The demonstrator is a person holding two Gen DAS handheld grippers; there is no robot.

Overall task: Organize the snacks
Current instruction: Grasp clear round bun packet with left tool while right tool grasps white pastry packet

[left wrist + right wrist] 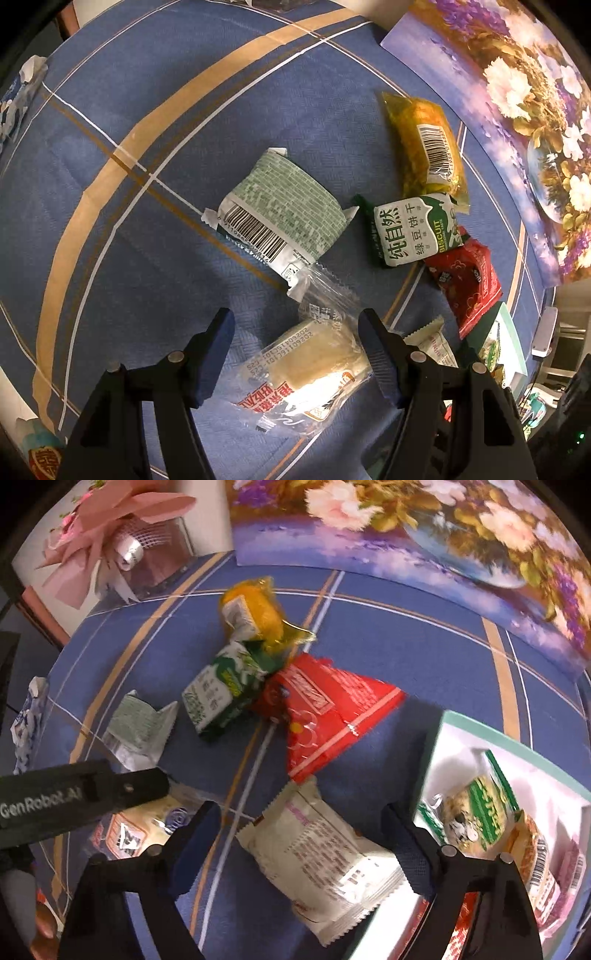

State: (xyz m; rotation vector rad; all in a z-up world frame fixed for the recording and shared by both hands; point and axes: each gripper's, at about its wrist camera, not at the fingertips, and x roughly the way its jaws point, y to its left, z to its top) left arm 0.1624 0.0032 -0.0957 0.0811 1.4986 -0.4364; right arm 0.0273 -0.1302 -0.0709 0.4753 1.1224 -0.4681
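The cream-white crinkled snack packet with small printed text [325,853] lies flat on the blue checked tablecloth [424,664], between the pads of the right gripper [306,843]. Its long axis runs slantwise from the far left to the near right, so the jaws straddle it across its narrow width. They stand apart, with no pad pressing on the wrapper. Just to the right sits the white box with a teal rim [461,723], already holding several packets; the carry, I judge, is short and rightward.

The left gripper [295,354] straddles a clear-wrapped pale cake bar with red lettering [314,373]. Its right pad lies against the wrapper and the left pad stands clear, so it is not yet clamped. Farther off lie a green-patterned packet [273,210], a green biscuit packet [413,229], a yellow packet [424,144] and a red packet [465,280].
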